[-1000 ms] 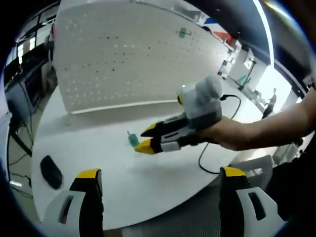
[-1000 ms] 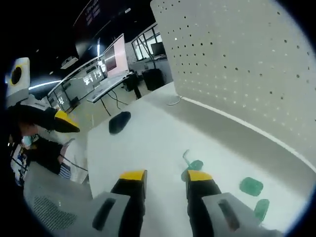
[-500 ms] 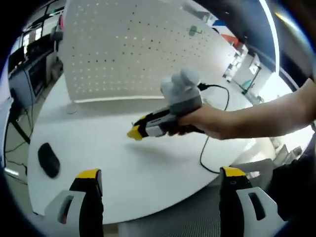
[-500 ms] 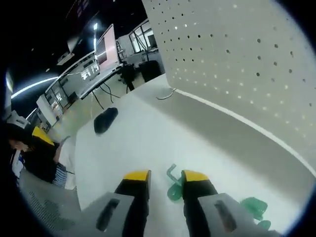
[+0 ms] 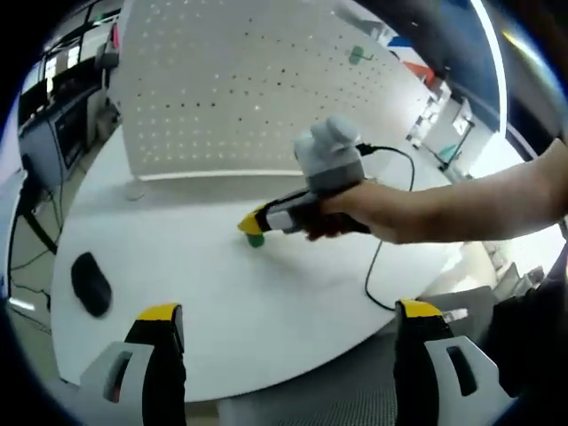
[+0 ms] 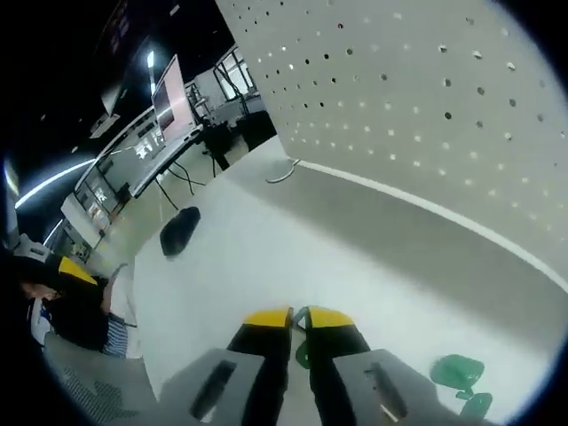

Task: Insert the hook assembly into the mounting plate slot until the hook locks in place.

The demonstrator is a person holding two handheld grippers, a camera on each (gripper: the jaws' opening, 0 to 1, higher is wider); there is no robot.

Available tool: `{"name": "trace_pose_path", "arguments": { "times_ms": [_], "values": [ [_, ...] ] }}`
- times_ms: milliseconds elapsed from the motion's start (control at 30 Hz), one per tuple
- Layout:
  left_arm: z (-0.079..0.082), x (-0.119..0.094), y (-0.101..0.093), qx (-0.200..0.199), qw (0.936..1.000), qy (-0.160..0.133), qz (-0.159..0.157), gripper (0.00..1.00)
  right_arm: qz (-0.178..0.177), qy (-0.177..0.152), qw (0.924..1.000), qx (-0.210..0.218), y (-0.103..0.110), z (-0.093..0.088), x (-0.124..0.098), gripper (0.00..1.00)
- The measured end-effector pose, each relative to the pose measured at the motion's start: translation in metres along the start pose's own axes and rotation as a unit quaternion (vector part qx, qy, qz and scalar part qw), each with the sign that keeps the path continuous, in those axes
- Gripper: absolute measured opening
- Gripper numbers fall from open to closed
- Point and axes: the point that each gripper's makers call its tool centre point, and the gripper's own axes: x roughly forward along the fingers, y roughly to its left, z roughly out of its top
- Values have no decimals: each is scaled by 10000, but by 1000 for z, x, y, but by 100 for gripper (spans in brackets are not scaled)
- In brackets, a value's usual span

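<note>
A white pegboard (image 5: 240, 89) stands upright along the far edge of a white table (image 5: 222, 293), its face dotted with holes, and one green hook (image 5: 357, 55) hangs high on it toward the right in the left gripper view. In the right gripper view the same pegboard (image 6: 426, 115) rises close by, meeting the table (image 6: 293, 257) at a pale strip. A black mouse (image 5: 91, 283) lies near the table's left edge, well apart from the work, and a black cable (image 5: 382, 248) trails off the back of the right gripper (image 5: 249, 227), which a hand (image 5: 355, 209) holds low over the tabletop. That gripper's yellow tips are together on a small green hook (image 5: 256, 240) that sits at the table surface. In its own view the right gripper (image 6: 299, 318) has its jaws nearly closed, pinching the hook (image 6: 303, 346) between them, and two more green pieces (image 6: 461, 377) lie on the table just to the right. The left gripper (image 5: 288, 311) hangs back off the table's near edge, jaws wide apart and holding nothing.
</note>
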Motion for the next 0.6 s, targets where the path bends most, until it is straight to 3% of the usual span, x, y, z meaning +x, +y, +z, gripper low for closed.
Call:
{"name": "trace_pose_path", "arguments": {
  "times_ms": [333, 600],
  "values": [
    [4, 3, -5, 36, 10000, -39, -76, 100, -2, -124, 9999, -60, -4, 2, -17, 0],
    [20, -2, -9, 170, 9996, -207, -57, 100, -37, -675, 9977, 19, 1, 29, -50, 0]
  ]
}}
